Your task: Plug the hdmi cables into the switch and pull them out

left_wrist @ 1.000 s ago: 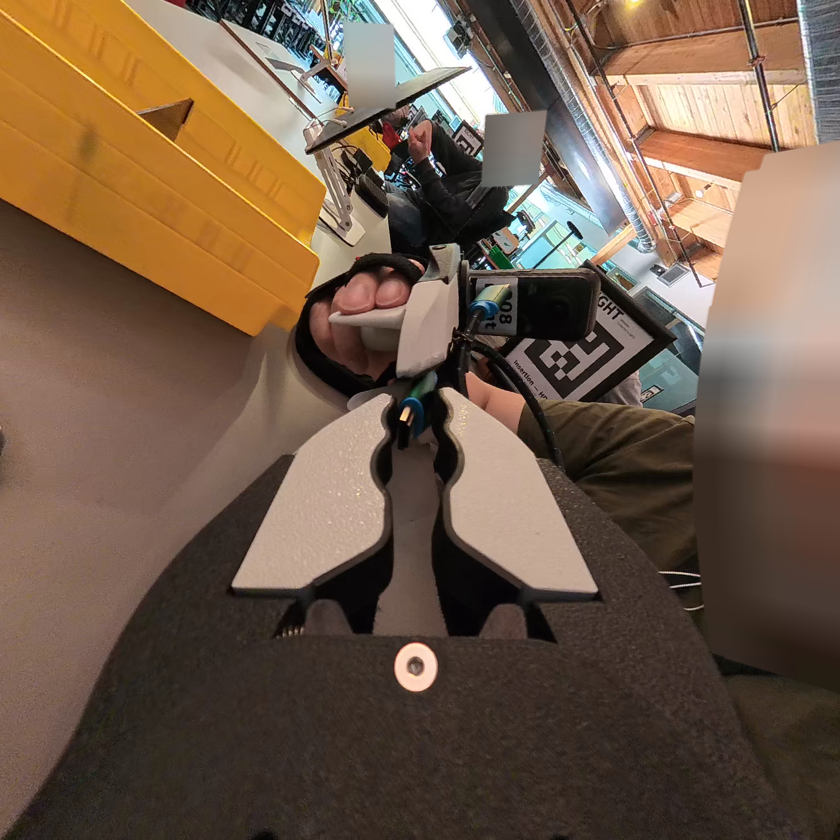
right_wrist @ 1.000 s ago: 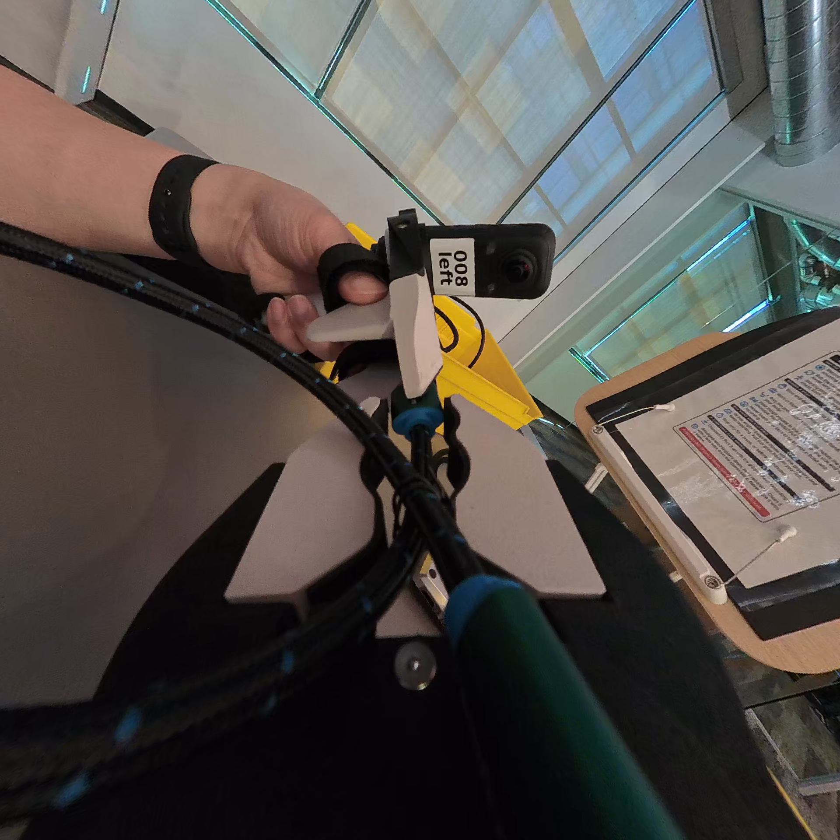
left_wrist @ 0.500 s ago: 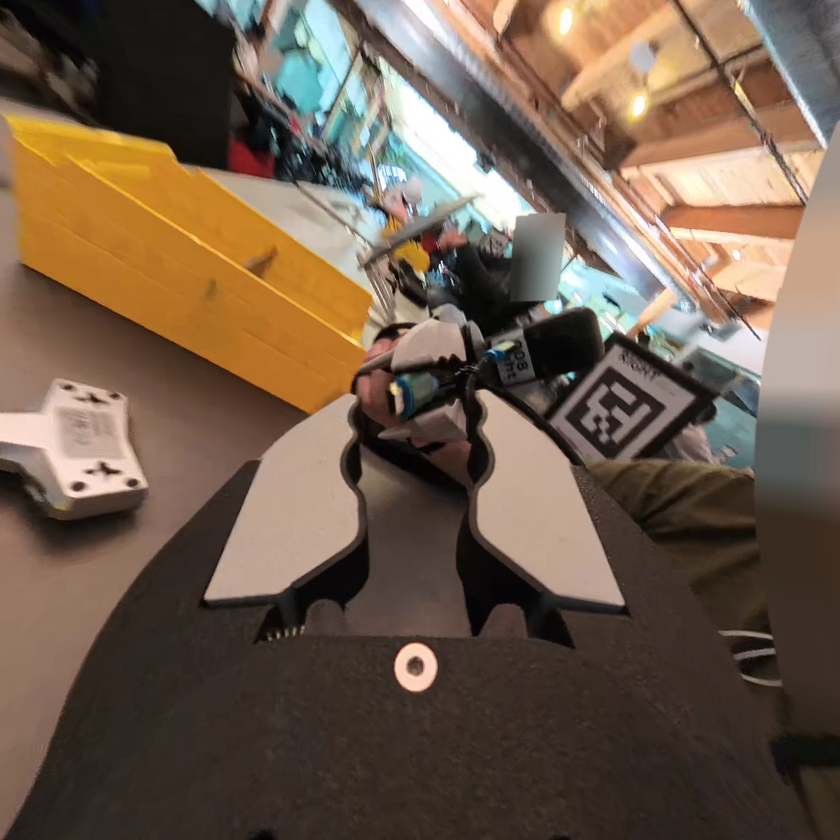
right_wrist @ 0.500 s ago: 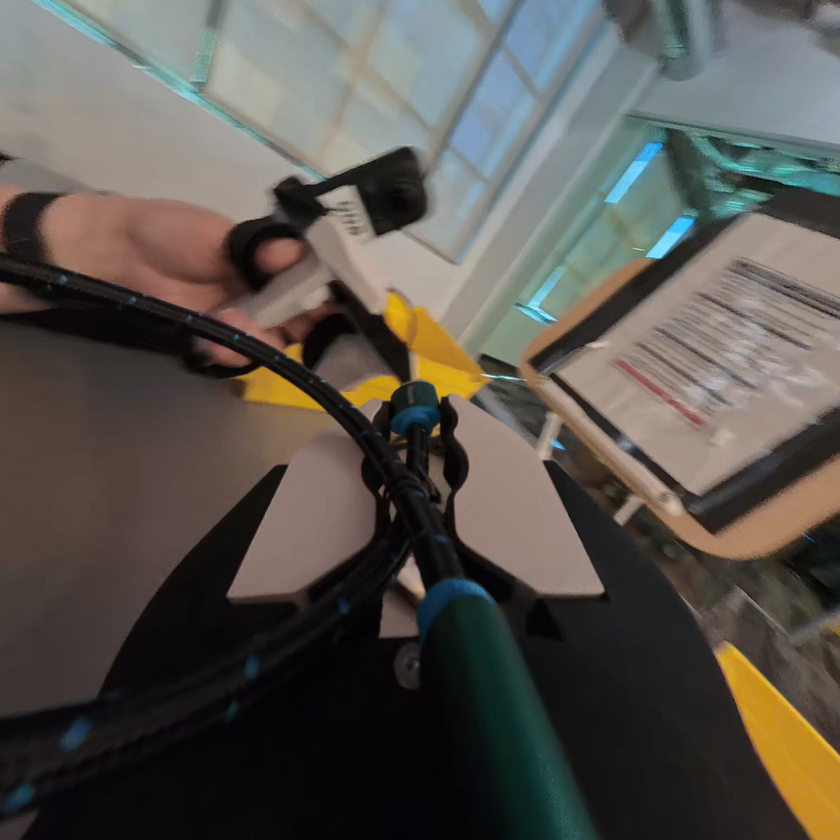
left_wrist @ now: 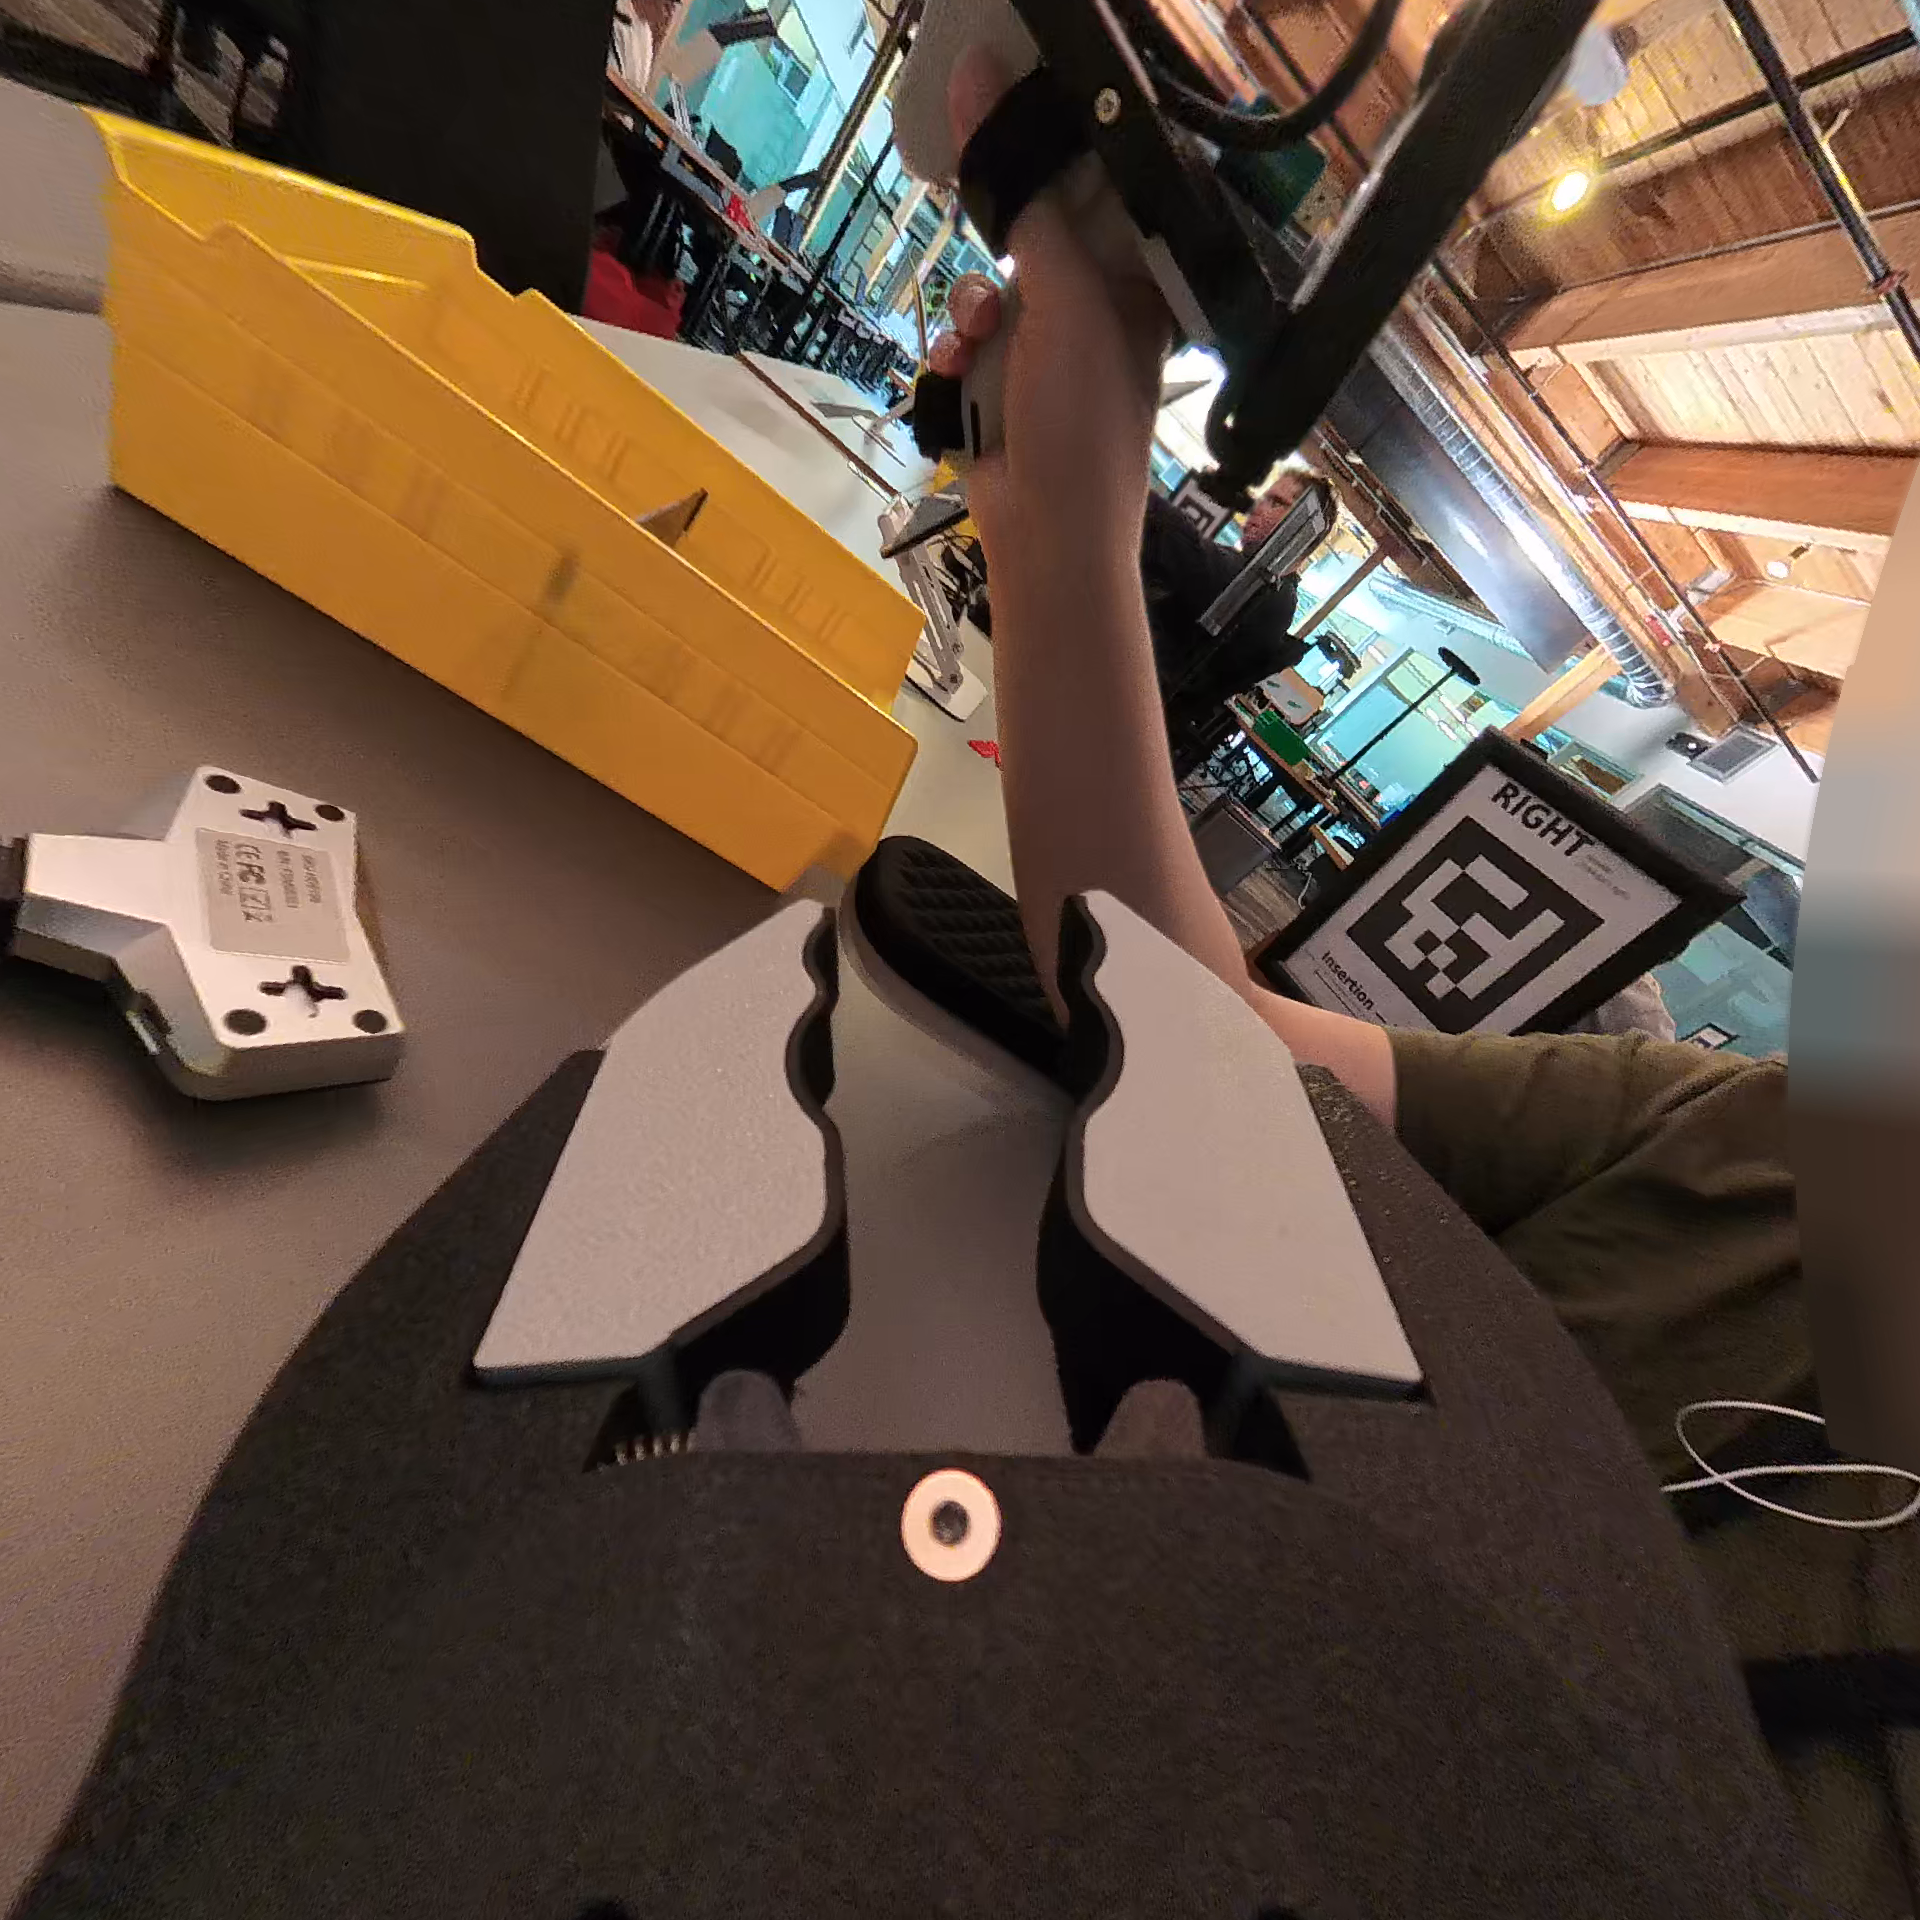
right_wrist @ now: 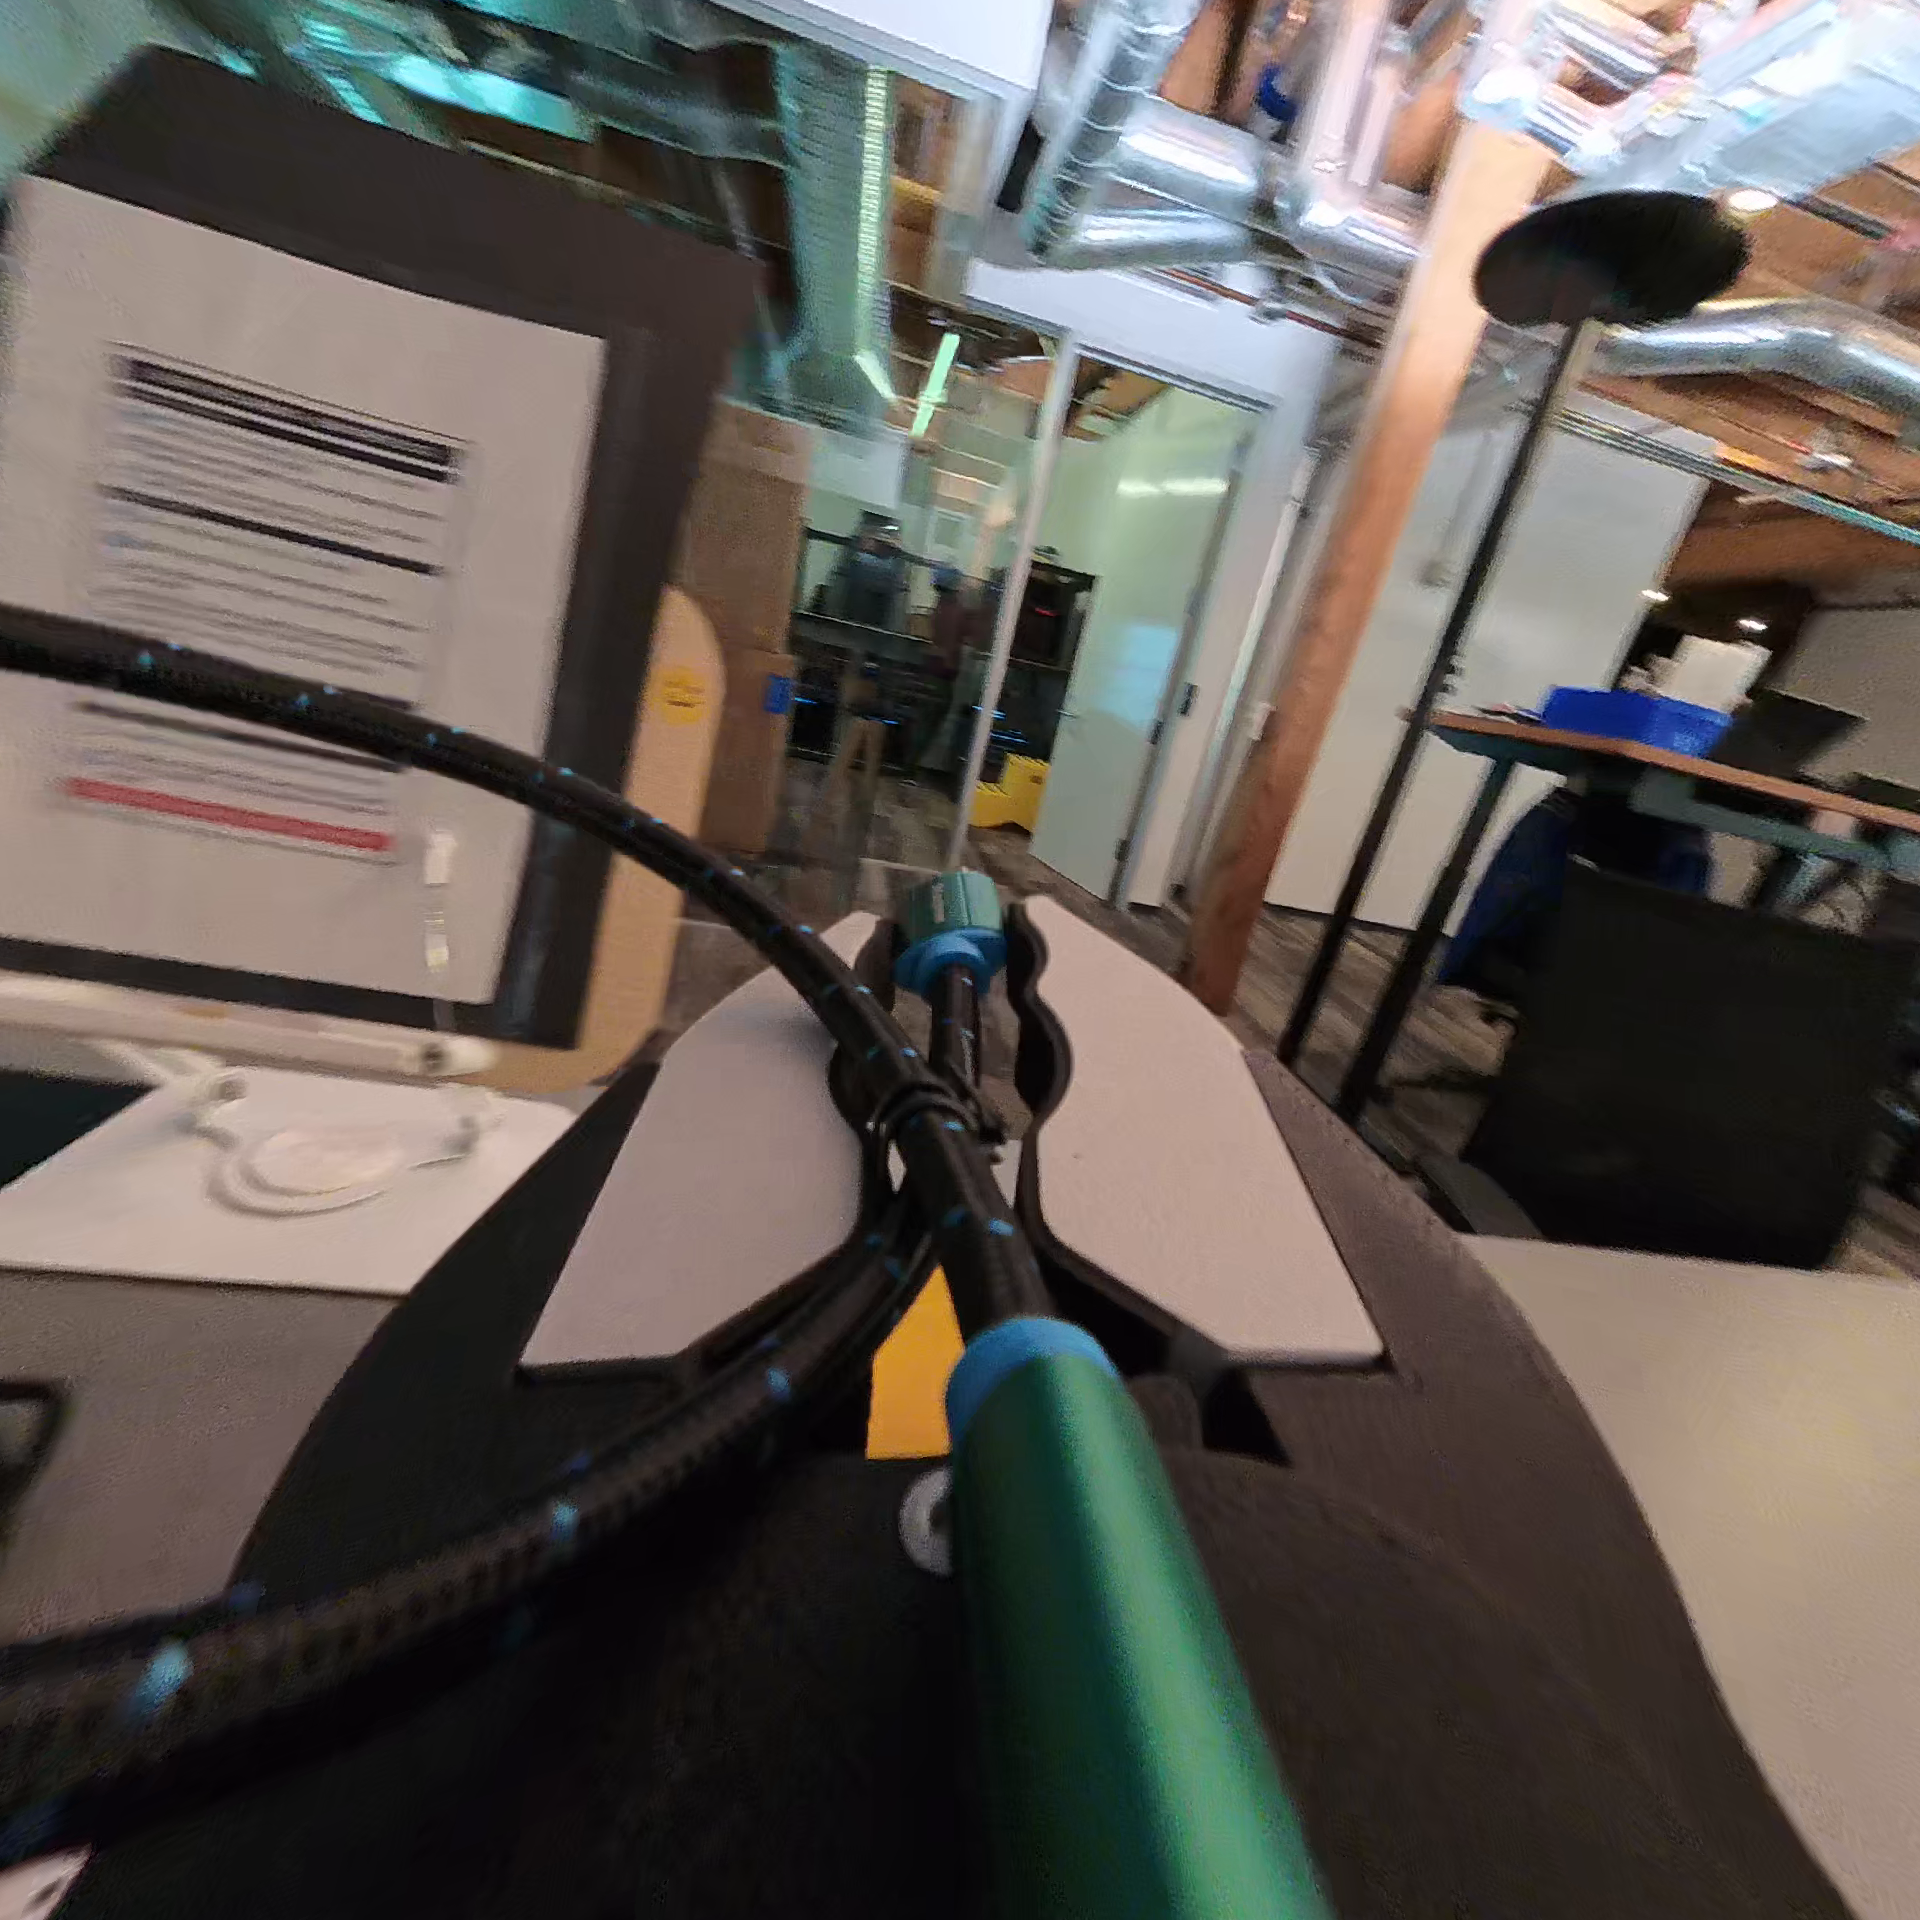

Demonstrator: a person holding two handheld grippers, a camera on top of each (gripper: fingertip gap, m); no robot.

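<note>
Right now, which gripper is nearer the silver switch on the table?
Left. The left gripper sits low, just right of the switch; the right gripper is raised well above it, holding the HDMI cable.

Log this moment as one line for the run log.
left gripper: open, empty | right gripper: shut on HDMI cable, raised | switch: on table, unplugged

left tongs [left_wrist: 945, 961] opened, right tongs [right_wrist: 951, 940] lifted away

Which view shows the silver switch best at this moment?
The left wrist view: the switch lies on the grey table, label side up, left of the open left tongs. The right wrist view shows none of it, only the right tongs shut on the cable.
</note>
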